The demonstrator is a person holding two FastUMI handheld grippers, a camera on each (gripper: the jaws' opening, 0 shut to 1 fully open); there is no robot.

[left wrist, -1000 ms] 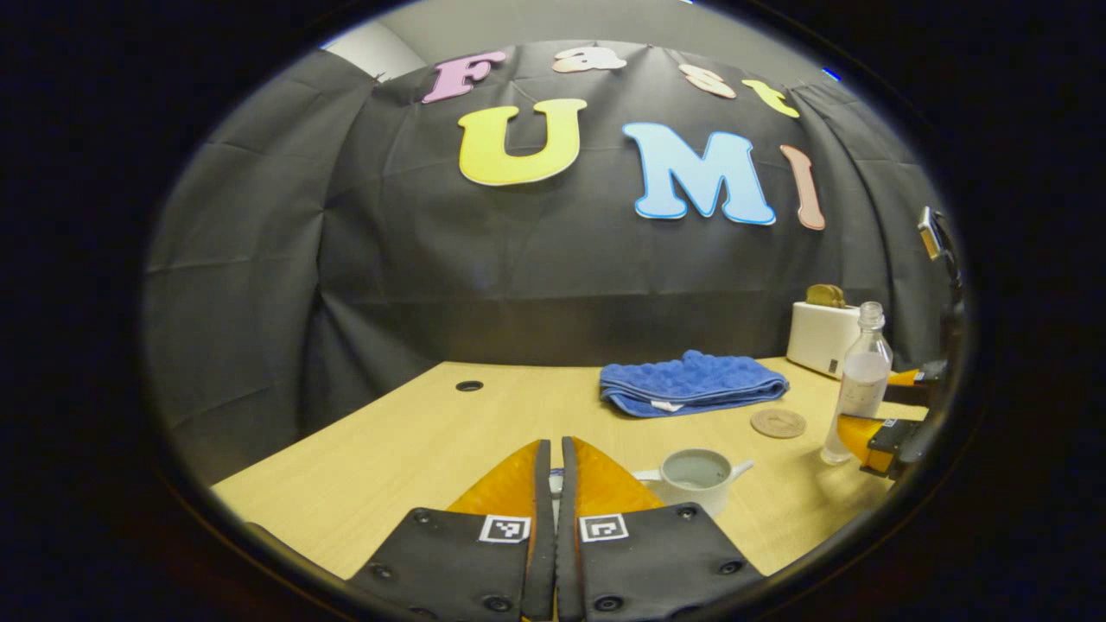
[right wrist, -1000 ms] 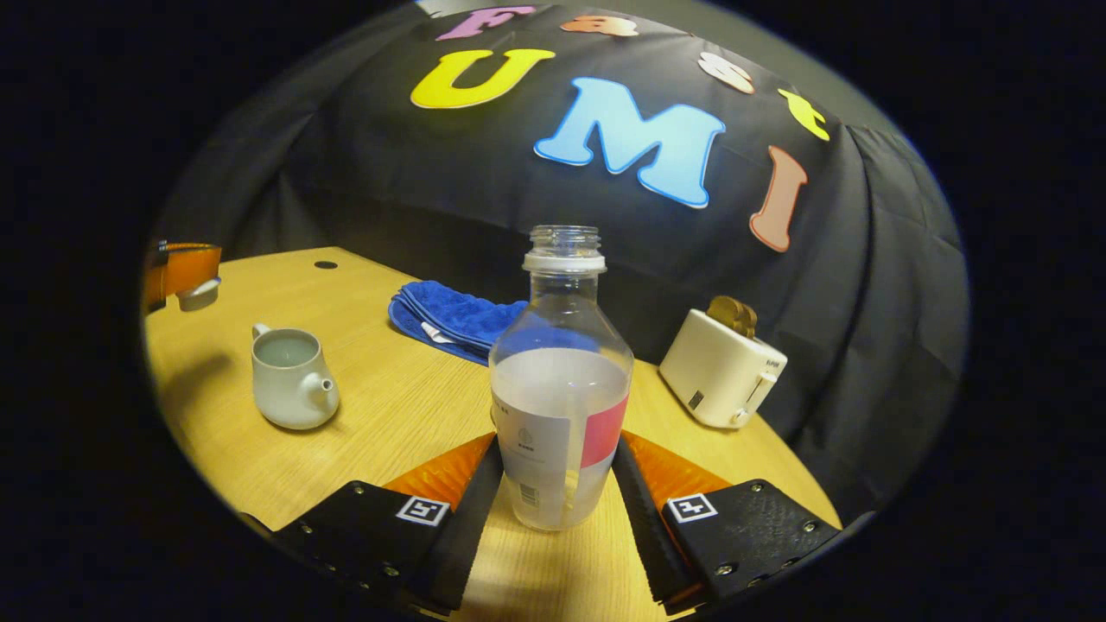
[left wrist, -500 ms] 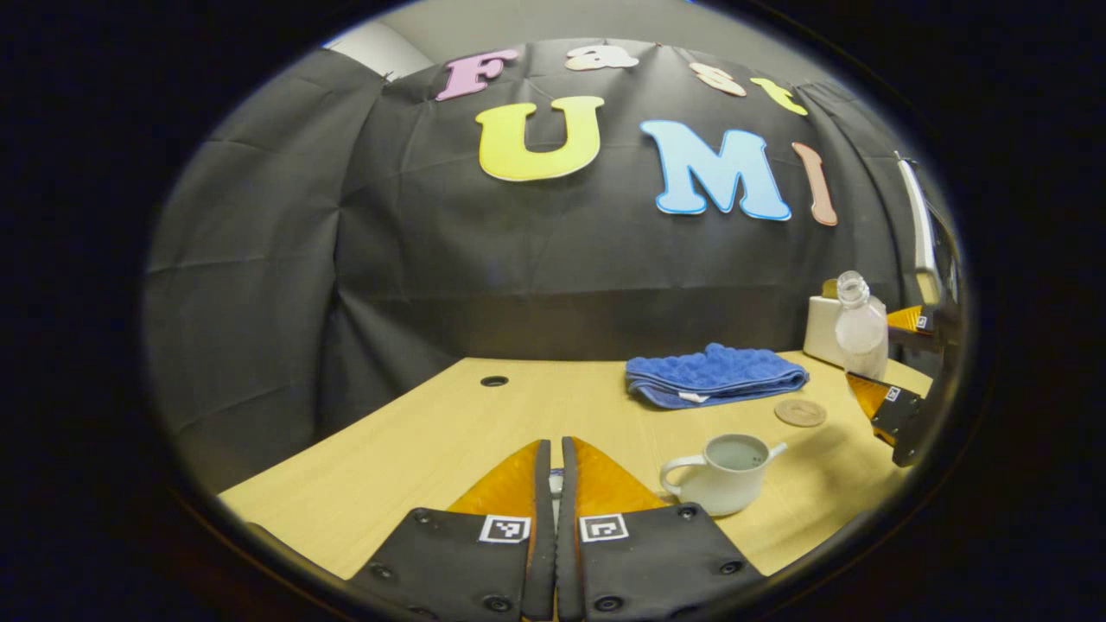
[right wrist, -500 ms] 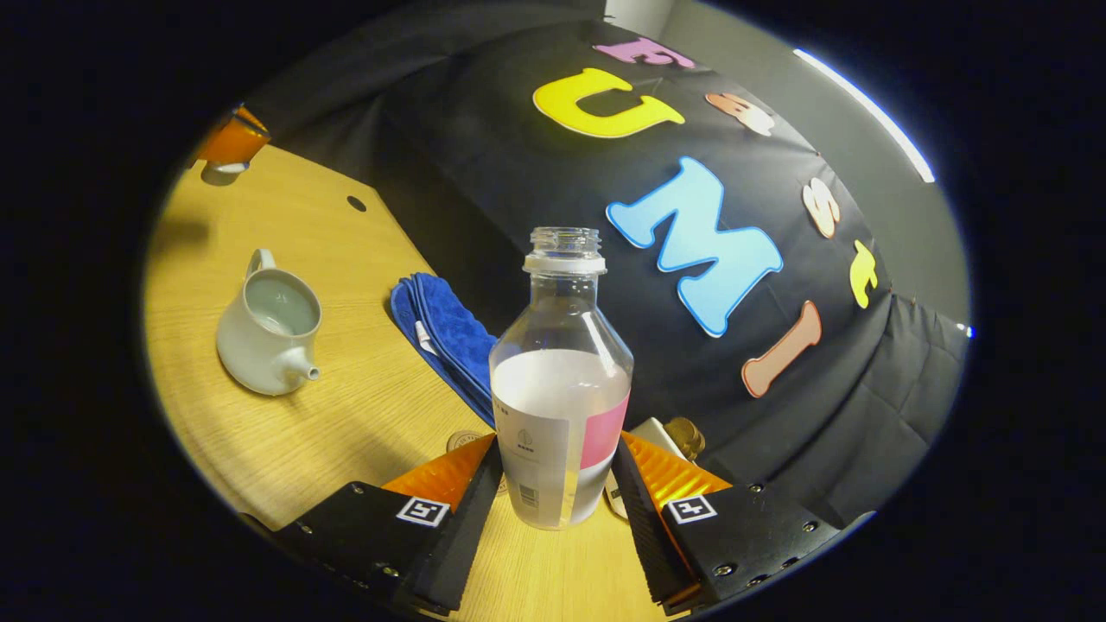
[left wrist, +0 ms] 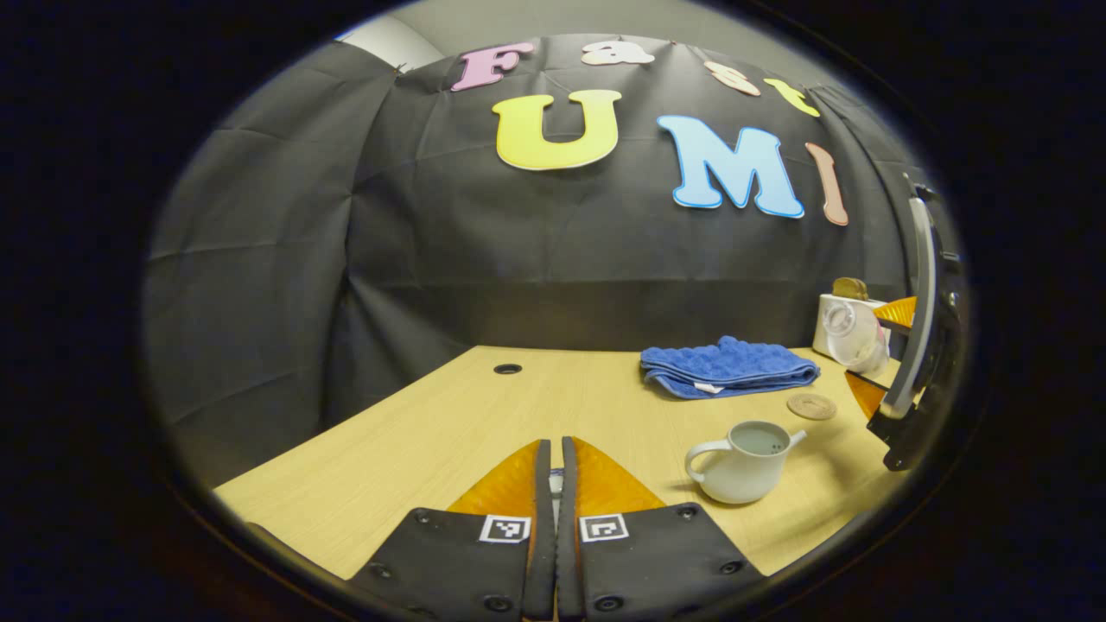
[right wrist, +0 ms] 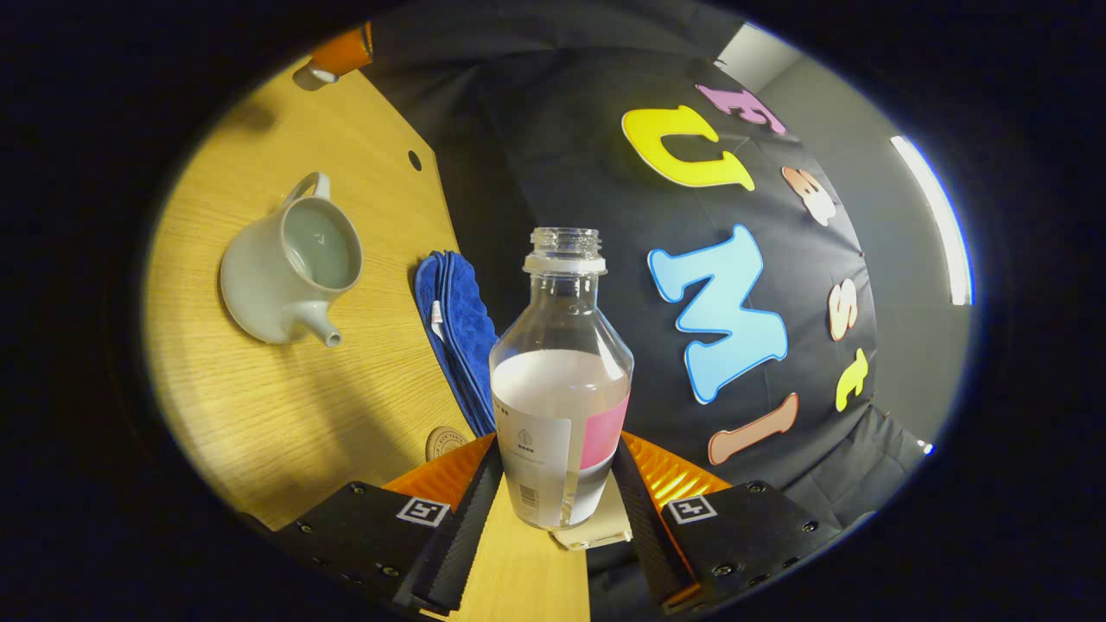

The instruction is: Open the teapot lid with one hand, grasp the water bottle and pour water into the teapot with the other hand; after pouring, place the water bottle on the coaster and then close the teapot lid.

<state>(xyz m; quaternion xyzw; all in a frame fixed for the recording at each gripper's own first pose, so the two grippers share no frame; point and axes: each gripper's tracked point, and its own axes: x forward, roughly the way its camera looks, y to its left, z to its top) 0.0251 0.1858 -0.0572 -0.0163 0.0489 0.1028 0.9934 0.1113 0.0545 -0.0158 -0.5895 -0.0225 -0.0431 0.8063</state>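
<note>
In the right gripper view we see our right tongs (right wrist: 553, 510) clenched on the lower body of the clear plastic water bottle with a white and pink label (right wrist: 560, 406), both fingers (right wrist: 471, 510) pressing its sides; the bottle is uncapped and roughly half full. In the left gripper view the same bottle (left wrist: 851, 333) hangs tipped over in the air above the right part of the light wooden surface (left wrist: 484, 432), its open mouth turned toward us, with the right tongs (left wrist: 890, 363) around it. Our left tongs (left wrist: 553, 484) are drawn together until the fingers nearly meet, and a small pale thing is pinched between them; in the left gripper view we cannot tell what it is, but in the right gripper view the left tongs (right wrist: 333, 60) show at the far edge of the surface holding a small white lid (right wrist: 308, 76). The pale grey ceramic teapot (left wrist: 743, 449) stands open on the surface near its front edge, spout pointing right, liquid visible inside. Beyond it lies the small round brown coaster (left wrist: 810, 406), bare, and behind that the folded blue cloth (left wrist: 727, 367) toward the back edge. A white toaster (left wrist: 834, 324) with a slice of bread in it stands at the back right corner, behind the bottle.
</note>
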